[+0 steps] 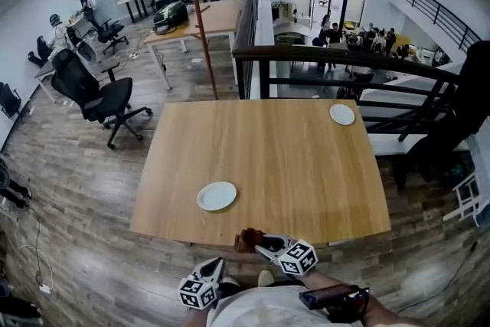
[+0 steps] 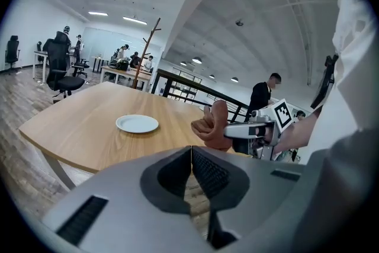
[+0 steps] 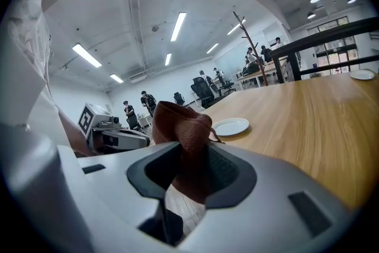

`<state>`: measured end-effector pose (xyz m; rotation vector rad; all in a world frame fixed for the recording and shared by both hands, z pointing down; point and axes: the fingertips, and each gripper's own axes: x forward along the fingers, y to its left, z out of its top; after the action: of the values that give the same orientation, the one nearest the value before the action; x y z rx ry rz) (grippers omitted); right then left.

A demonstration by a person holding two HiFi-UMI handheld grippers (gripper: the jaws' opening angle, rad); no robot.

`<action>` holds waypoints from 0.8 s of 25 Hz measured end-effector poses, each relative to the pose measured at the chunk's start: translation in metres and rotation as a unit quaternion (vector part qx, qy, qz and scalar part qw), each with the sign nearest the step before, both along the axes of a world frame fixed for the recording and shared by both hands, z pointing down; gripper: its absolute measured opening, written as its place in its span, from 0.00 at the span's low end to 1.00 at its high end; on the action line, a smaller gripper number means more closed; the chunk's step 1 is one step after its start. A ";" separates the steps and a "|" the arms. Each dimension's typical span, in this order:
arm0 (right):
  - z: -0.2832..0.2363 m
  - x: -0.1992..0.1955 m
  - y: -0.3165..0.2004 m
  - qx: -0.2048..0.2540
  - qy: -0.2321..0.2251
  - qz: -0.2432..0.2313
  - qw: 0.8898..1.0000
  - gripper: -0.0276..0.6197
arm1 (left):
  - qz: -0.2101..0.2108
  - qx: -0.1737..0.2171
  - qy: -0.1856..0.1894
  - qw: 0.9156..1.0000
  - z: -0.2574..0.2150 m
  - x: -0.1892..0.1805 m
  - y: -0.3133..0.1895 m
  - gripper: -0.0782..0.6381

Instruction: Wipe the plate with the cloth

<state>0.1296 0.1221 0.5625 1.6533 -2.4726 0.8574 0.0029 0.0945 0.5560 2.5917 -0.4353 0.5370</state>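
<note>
A white plate (image 1: 217,196) lies on the wooden table (image 1: 291,165), near its front edge and left of centre. It also shows as the plate (image 2: 137,124) and the plate (image 3: 231,126) in the two gripper views. My right gripper (image 1: 253,243) is shut on a bunched brown cloth (image 1: 246,240) at the table's front edge, right of the plate. From its own camera the cloth (image 3: 183,145) fills the jaws. My left gripper (image 1: 217,269) hangs below the table edge, shut and empty; its camera sees the cloth (image 2: 213,127) held ahead.
A second white plate (image 1: 342,114) sits at the table's far right corner. A black railing (image 1: 321,57) runs behind the table. A black office chair (image 1: 92,92) stands off to the left, with more desks and people beyond.
</note>
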 end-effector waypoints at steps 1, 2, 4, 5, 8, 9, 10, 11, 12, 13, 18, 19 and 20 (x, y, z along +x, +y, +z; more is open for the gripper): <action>0.002 0.002 -0.002 -0.002 0.000 0.001 1.000 0.24 | 0.000 -0.001 0.001 1.000 0.001 0.002 -0.002 0.13; 0.005 0.005 -0.004 -0.004 0.000 0.002 1.000 0.24 | 0.000 -0.002 0.001 1.000 0.002 0.005 -0.004 0.13; 0.007 0.008 -0.008 -0.008 -0.002 0.005 1.000 0.24 | 0.003 -0.005 -0.002 1.000 0.004 0.008 -0.006 0.13; 0.007 0.009 -0.011 -0.009 -0.002 0.005 1.000 0.24 | 0.004 -0.008 -0.003 1.000 0.005 0.009 -0.008 0.13; 0.011 0.014 -0.022 -0.015 -0.002 0.007 1.000 0.24 | 0.008 -0.013 -0.005 1.000 0.009 0.013 -0.019 0.13; 0.013 0.016 -0.027 -0.018 0.000 0.008 1.000 0.24 | 0.008 -0.014 -0.004 1.000 0.011 0.015 -0.024 0.13; 0.014 0.017 -0.031 -0.020 0.002 0.008 1.000 0.24 | 0.008 -0.013 -0.002 1.000 0.011 0.016 -0.030 0.13; 0.013 0.017 -0.035 -0.021 0.003 0.007 1.000 0.24 | 0.008 -0.012 -0.001 1.000 0.011 0.018 -0.036 0.13; 0.012 0.017 -0.038 -0.022 0.005 0.005 1.000 0.24 | 0.008 -0.011 0.000 1.000 0.010 0.019 -0.041 0.13; 0.010 0.017 -0.042 -0.022 0.008 0.003 1.000 0.24 | 0.008 -0.010 0.002 1.000 0.009 0.020 -0.046 0.13; 0.006 0.037 -0.072 -0.020 0.024 0.011 0.999 0.24 | 0.014 -0.004 0.013 1.000 0.006 0.037 -0.078 0.13; 0.006 0.042 -0.079 -0.021 0.027 0.014 0.999 0.24 | 0.015 -0.004 0.014 1.000 0.007 0.040 -0.085 0.13; 0.006 0.045 -0.086 -0.024 0.030 0.016 0.999 0.24 | 0.016 -0.006 0.015 1.000 0.007 0.042 -0.091 0.13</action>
<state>0.1746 0.0357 0.5683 1.6825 -2.3738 0.8508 0.0451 0.0031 0.5628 2.5963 -0.3817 0.5086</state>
